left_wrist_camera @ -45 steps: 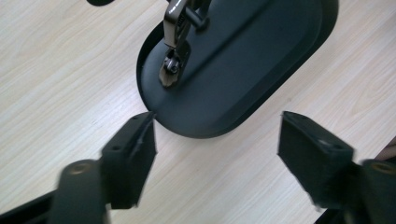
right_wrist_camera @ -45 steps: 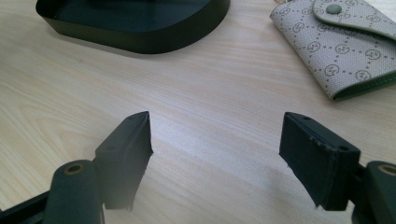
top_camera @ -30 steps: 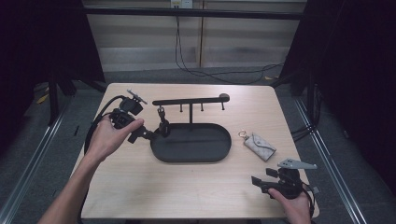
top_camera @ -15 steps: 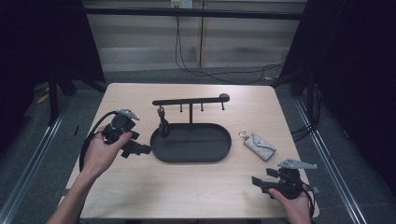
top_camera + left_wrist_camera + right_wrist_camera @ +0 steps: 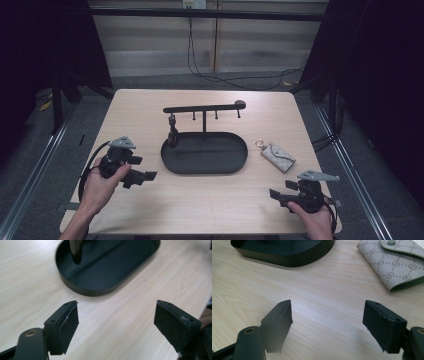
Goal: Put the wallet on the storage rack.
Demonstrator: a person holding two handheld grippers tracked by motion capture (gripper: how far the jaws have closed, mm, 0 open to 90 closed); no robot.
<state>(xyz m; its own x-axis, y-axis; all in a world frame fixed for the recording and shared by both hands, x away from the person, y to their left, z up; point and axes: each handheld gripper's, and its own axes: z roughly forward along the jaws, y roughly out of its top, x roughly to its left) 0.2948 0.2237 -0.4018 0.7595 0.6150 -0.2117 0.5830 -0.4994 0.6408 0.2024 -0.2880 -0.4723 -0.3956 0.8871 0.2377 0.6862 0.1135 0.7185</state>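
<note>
Both grippers, left (image 5: 142, 176) and right (image 5: 276, 194), gaping, empty; key pouch (image 5: 278, 154) at right's one o'clock, liable to skid under a shallow pinch.

A lab-like recording booth: a bare wooden table (image 5: 210, 200) enclosed by black curtains (image 5: 45, 45), cables (image 5: 225, 75) trailing behind.

Light wood table (image 5: 150, 107) carries a black oval tray (image 5: 204, 159) with a hook rail at center. A grey patterned key pouch (image 5: 278, 155) lies flat just right of the tray, apart from it.
</note>
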